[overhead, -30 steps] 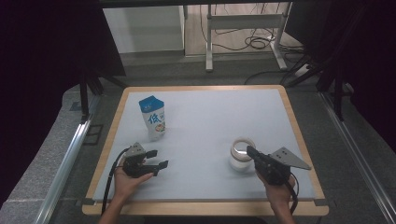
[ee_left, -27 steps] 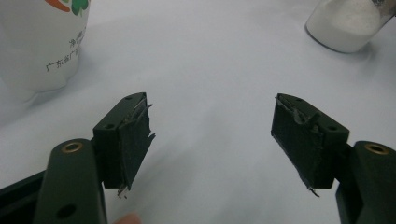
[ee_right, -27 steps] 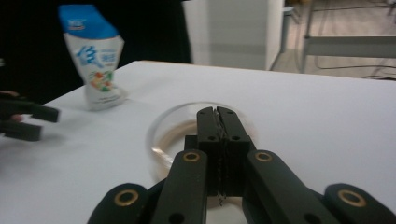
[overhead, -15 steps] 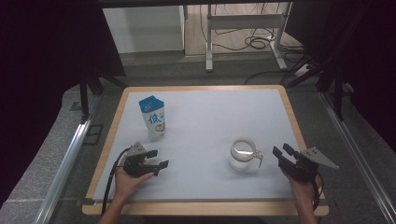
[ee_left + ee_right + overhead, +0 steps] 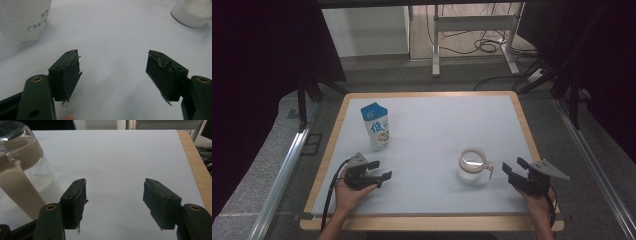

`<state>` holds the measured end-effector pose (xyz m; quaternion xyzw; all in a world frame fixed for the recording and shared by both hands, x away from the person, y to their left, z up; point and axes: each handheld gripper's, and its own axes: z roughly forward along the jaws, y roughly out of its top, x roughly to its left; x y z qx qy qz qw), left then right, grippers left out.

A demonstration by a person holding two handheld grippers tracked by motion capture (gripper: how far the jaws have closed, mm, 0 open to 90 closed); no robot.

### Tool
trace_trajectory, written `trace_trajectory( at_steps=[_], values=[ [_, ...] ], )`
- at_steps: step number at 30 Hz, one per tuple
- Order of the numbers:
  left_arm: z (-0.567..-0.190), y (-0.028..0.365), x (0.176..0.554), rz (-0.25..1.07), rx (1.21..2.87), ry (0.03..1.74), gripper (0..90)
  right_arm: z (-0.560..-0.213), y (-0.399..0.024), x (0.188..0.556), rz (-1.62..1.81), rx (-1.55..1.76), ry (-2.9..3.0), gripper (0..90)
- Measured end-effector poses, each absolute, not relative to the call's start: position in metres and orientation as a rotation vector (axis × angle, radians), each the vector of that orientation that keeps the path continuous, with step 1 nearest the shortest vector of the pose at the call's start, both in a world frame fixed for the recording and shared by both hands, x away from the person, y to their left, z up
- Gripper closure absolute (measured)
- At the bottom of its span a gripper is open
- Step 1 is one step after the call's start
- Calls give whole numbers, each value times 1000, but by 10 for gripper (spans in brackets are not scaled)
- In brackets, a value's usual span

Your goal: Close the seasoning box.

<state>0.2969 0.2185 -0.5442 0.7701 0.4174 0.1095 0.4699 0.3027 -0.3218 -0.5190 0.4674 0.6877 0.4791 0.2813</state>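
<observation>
since the earlier frame the right tool [image 5: 515, 172] has pulled off the jug [image 5: 472, 165] toward 3 o'clock and now sits near the table's [image 5: 437, 125] right edge, jaws just been opening, nothing between them. left tool [image 5: 379, 170] same spot as before, released, jaws wide, empty.

jug stands upright at about 4 o'clock of table centre, handle [image 5: 487, 169] pointing to 3 o'clock, straight at the right tool. jug lies at 9 o'clock from the right tool, near but apart. right hand [image 5: 539, 202] is clearly nearer to it; left tool is well apart across the table. milk carton [image 5: 375, 126] stands upright at 12 o'clock from the left tool, near, not touching.

high view gives the layout and the gap between jug and right tool. right gripper view shows the jug [image 5: 22, 177] close at its 9 o'clock, beige handle strap [image 5: 20, 190] beside the left jaw, white stuff low inside the clear wall, which the high view is too small to tell. left gripper view catches the carton base [image 5: 23, 22] at 10 o'clock and the jug bottom [image 5: 193, 12] at 2 o'clock, far off.

judgement: jug looks set down; next grab likely from the handle side.
</observation>
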Motion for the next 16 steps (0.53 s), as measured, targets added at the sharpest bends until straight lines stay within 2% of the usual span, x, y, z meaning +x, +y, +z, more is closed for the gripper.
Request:
trace_trajectory(
  at_steps=[16],
  values=[
    [-541, 220, 296, 282, 1891, 1019, 272, -519, -320, 303, 1289, 1248, 1851, 352]
  ],
)
